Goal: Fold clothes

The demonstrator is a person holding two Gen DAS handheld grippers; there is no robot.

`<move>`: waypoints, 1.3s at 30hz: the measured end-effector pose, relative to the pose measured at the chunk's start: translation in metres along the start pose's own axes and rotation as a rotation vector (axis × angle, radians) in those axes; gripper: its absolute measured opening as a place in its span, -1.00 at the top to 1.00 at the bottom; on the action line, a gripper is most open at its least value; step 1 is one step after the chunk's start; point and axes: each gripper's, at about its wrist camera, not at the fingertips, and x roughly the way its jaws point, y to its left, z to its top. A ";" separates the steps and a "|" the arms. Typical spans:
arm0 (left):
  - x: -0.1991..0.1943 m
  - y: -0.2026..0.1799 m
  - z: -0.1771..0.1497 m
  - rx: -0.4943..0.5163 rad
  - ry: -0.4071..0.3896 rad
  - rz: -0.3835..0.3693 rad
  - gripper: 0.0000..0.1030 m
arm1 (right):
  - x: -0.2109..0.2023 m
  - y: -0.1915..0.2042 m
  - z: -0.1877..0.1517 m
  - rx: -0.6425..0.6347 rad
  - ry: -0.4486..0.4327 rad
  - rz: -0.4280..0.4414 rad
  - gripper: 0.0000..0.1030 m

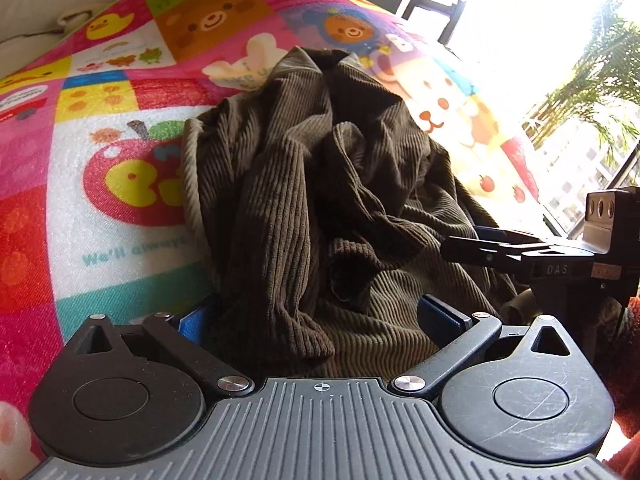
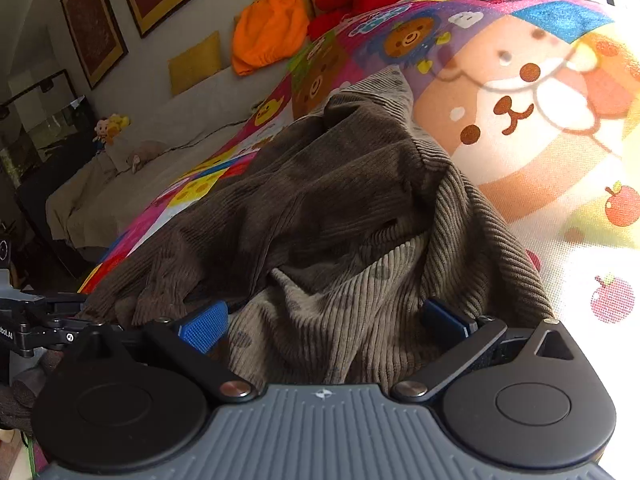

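A dark brown corduroy garment [image 1: 320, 184] lies crumpled in a heap on a colourful cartoon play mat [image 1: 100, 176]. My left gripper [image 1: 320, 320] is open, its blue-padded fingers [image 1: 440, 316] wide apart with the garment's near edge bunched between them. My right gripper [image 2: 324, 320] is also open, its blue pads [image 2: 204, 326] spread around a lighter fold of the same garment [image 2: 320, 208]. The right gripper also shows in the left wrist view [image 1: 472, 250], at the garment's right side.
The mat [image 2: 540, 128] covers the surface all around the garment. A beige bed [image 2: 132, 168] with an orange pumpkin cushion [image 2: 268, 36] and soft toys lies at the far left. A bright window with a palm plant [image 1: 592, 80] is at the right.
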 end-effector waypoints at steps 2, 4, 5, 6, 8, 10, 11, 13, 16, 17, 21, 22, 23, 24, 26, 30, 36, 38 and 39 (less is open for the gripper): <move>-0.009 -0.002 0.003 0.032 -0.054 0.052 -1.00 | -0.004 0.000 -0.002 0.015 -0.006 0.001 -1.00; -0.010 -0.005 0.009 0.078 -0.093 0.121 -0.85 | -0.006 -0.004 0.000 0.062 -0.014 0.010 -1.00; -0.005 -0.006 0.012 0.105 -0.095 0.147 -0.52 | -0.005 -0.007 0.002 0.093 -0.016 0.015 -1.00; 0.002 -0.006 0.016 0.122 -0.082 0.157 -0.34 | -0.005 -0.009 0.003 0.124 -0.019 0.019 -1.00; 0.010 -0.002 0.024 0.139 -0.071 0.171 0.19 | -0.003 -0.010 0.006 0.138 -0.008 0.018 -1.00; 0.014 0.003 0.033 0.145 -0.069 0.182 0.55 | -0.004 -0.008 0.005 0.099 0.013 0.016 -1.00; 0.016 0.006 0.037 0.148 -0.068 0.187 0.72 | -0.004 -0.007 0.005 0.074 0.021 0.016 -1.00; 0.017 0.012 0.049 0.151 -0.076 0.206 0.79 | -0.006 -0.005 0.003 0.057 0.021 0.011 -1.00; -0.013 0.049 0.086 0.110 -0.193 0.346 0.89 | -0.013 0.004 0.000 0.004 0.003 -0.019 -1.00; -0.023 0.064 0.099 0.091 -0.229 0.411 0.89 | -0.017 0.011 -0.001 -0.039 -0.022 -0.029 -1.00; -0.048 0.104 0.129 -0.002 -0.308 0.485 0.89 | -0.029 0.069 -0.002 -0.419 -0.147 -0.098 -1.00; -0.051 0.107 0.131 -0.029 -0.315 0.462 0.89 | -0.023 0.082 -0.001 -0.498 -0.149 -0.098 -1.00; -0.053 0.109 0.132 -0.049 -0.322 0.445 0.86 | -0.014 0.094 0.000 -0.567 -0.143 -0.092 -1.00; -0.053 0.108 0.130 -0.048 -0.327 0.445 0.85 | -0.005 0.106 0.001 -0.637 -0.136 -0.086 -1.00; -0.052 0.109 0.127 -0.055 -0.329 0.446 0.79 | 0.012 0.130 0.003 -0.775 -0.121 -0.073 -0.98; -0.053 0.118 0.124 -0.077 -0.337 0.452 0.79 | 0.059 0.138 0.009 -0.918 -0.038 -0.103 -0.47; -0.061 0.140 0.126 -0.110 -0.367 0.464 0.76 | 0.072 0.102 0.055 -0.885 -0.076 -0.276 0.69; -0.063 0.146 0.126 -0.120 -0.376 0.457 0.42 | 0.063 0.072 0.083 -0.836 -0.160 -0.425 0.75; -0.062 0.144 0.125 -0.117 -0.376 0.413 0.23 | 0.057 0.053 0.102 -0.790 -0.202 -0.512 0.76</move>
